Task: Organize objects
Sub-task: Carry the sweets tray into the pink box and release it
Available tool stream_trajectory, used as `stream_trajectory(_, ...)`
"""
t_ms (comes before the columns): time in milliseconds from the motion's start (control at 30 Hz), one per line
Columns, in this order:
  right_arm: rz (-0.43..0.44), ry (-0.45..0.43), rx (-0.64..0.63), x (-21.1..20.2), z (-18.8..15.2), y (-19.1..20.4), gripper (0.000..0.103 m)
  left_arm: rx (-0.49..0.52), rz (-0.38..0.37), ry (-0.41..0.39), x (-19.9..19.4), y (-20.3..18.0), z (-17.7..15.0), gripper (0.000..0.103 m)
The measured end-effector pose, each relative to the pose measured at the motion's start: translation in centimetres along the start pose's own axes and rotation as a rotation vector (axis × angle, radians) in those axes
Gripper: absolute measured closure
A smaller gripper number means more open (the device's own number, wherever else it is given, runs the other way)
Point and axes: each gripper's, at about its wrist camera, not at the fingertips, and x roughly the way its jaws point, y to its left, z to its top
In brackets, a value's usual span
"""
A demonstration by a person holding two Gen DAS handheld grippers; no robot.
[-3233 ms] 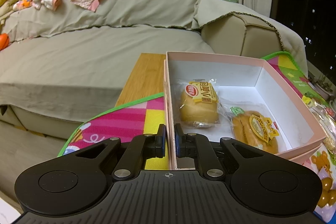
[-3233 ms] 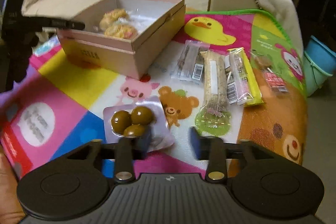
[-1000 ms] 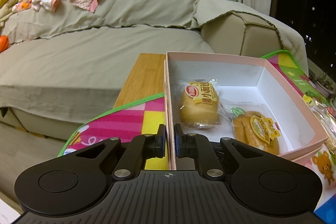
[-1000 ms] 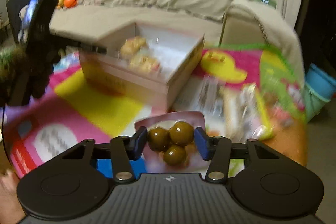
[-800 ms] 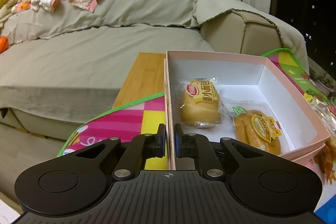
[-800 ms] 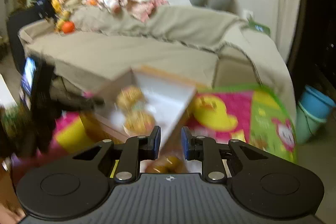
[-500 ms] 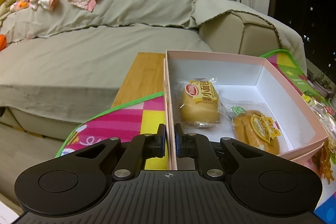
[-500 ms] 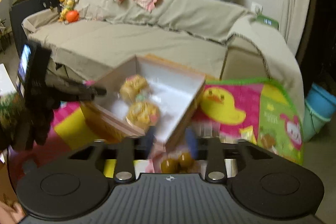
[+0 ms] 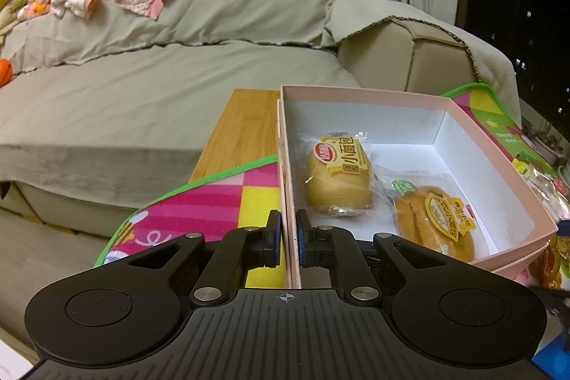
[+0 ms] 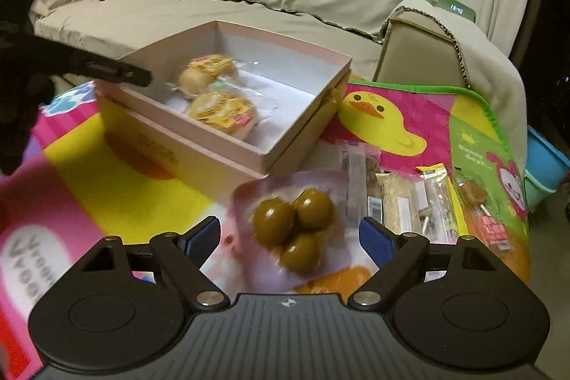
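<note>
We steady the box point(image 9: 356, 95), centre frame, our left gripper point(image 9: 288, 239) pinching its near wall. Our right gripper point(image 10: 289, 235), jaws just spread wide, straddles the egg pack point(image 10: 295, 223) at lower centre, untouched; close squarely on it before lifting.

Two bread packs point(image 9: 336, 175) lie in the box point(image 9: 498, 173); egg pack point(image 10: 295, 227) before it.

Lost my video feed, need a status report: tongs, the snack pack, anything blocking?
Left tongs shut on pink box wall. Right tongs open, just widened, egg pack loose between them on the mat, outside box. Nothing blocking.
</note>
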Motion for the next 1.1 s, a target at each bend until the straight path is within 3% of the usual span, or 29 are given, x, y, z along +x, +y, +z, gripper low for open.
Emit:
stream_trajectory(167,0.033,0.015,-0.003,2.3,0.1,-0.7,0.013,0.001,-0.001,0.0,0.0,0.1,0.0,0.092)
stream_trajectory(200,0.045,0.018,0.007,2.3,0.0,-0.7,0.021,0.001,-0.001,0.0,0.0,0.1,0.0,0.092)
stream_trajectory(233,0.063,0.022,0.021,2.0,0.0,-0.8,0.036,0.001,0.0,-0.001,0.0,0.1,0.0,0.092)
stream_trajectory(433,0.067,0.021,0.051,-1.7,-0.4,-0.7,0.036,0.002,0.003,-0.001,-0.1,0.3,-0.2,0.093)
stream_trajectory(600,0.1,-0.005,-0.017,-6.0,0.4,0.9,0.036,0.002,0.012,-0.003,-0.1,0.3,-0.3,0.093)
stream_trajectory(767,0.06,-0.14,-0.039,-8.9,5.3,1.5,0.035,0.002,0.012,-0.003,-0.2,0.2,-0.4,0.092)
stream_trajectory(933,0.094,-0.279,0.091,-7.9,13.2,-0.1,0.035,-0.008,0.004,0.004,-0.2,0.4,-0.2,0.092)
stream_trajectory(967,0.103,-0.287,0.12,-7.0,14.7,-0.4,0.033,-0.01,0.003,0.005,-0.2,0.5,-0.2,0.092)
stream_trajectory(1033,0.091,-0.263,0.172,-4.4,16.8,-0.9,0.016,-0.009,0.006,0.005,-0.2,0.5,-0.1,0.093)
stream_trajectory(1100,0.075,-0.237,0.183,-2.8,17.2,-0.9,0.016,-0.007,0.008,0.003,-0.2,0.5,-0.1,0.093)
